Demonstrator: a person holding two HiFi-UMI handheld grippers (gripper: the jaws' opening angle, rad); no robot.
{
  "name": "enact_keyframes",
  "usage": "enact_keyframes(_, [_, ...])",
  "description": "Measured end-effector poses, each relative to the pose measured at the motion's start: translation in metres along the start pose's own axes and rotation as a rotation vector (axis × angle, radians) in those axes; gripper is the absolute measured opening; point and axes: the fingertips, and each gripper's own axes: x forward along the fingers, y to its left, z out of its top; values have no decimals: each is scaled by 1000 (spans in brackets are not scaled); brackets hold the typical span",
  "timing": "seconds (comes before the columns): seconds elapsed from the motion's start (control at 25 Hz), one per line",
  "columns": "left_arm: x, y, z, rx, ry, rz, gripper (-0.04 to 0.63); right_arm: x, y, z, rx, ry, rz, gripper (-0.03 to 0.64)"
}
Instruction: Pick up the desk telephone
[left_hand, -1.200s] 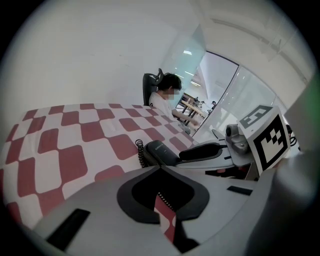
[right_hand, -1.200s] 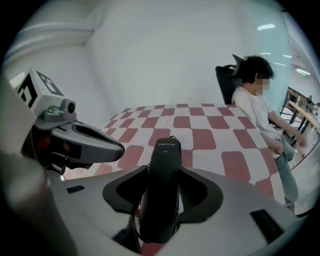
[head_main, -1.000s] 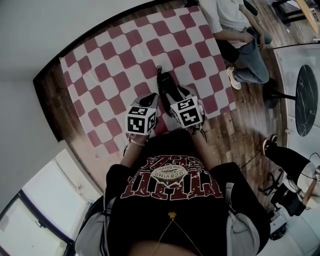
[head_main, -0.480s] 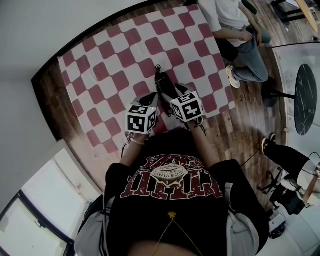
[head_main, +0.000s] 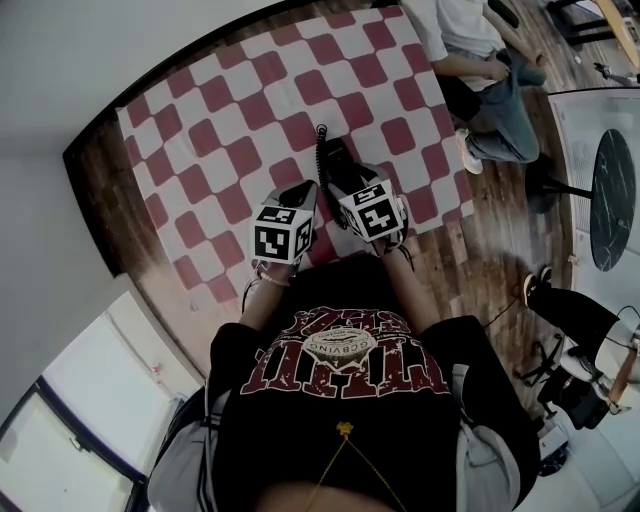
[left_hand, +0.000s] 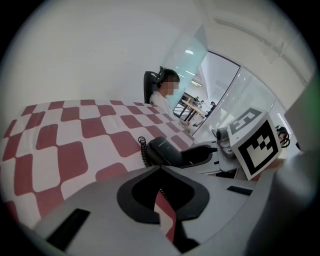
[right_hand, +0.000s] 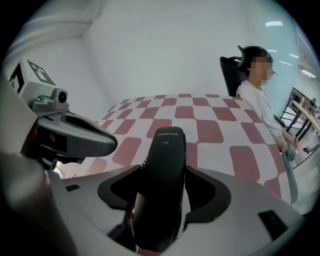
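Note:
A black telephone handset (head_main: 335, 163) with a coiled cord (head_main: 319, 143) lies on the red-and-white checked tablecloth (head_main: 230, 100), near the table's front edge. My right gripper (right_hand: 162, 172) straddles the handset (right_hand: 167, 160) lengthwise. Its jaws have just been opening and stand wide on either side of it, so it is open. My left gripper (left_hand: 160, 169) hovers just left of the handset (left_hand: 167, 150); it is shut, with only a thin slit between its jaws and nothing in them. In the head view both marker cubes hide the handset's near end, and I see no phone base.
A person (head_main: 480, 60) sits in a chair at the table's far right side. A round black table (head_main: 612, 200) and another person's legs (head_main: 570, 310) are on the wooden floor to the right. The table's front edge (head_main: 440, 225) runs just below the grippers.
Both grippers stay over the handset. The right marker cube has edged slightly up the picture, and the left one has barely shifted.

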Motion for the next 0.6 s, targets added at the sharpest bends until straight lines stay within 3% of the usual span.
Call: enact_keyframes(0.6, [4,8,-4,-16,6,2,0,22,-4,-7,48,24,-62,285])
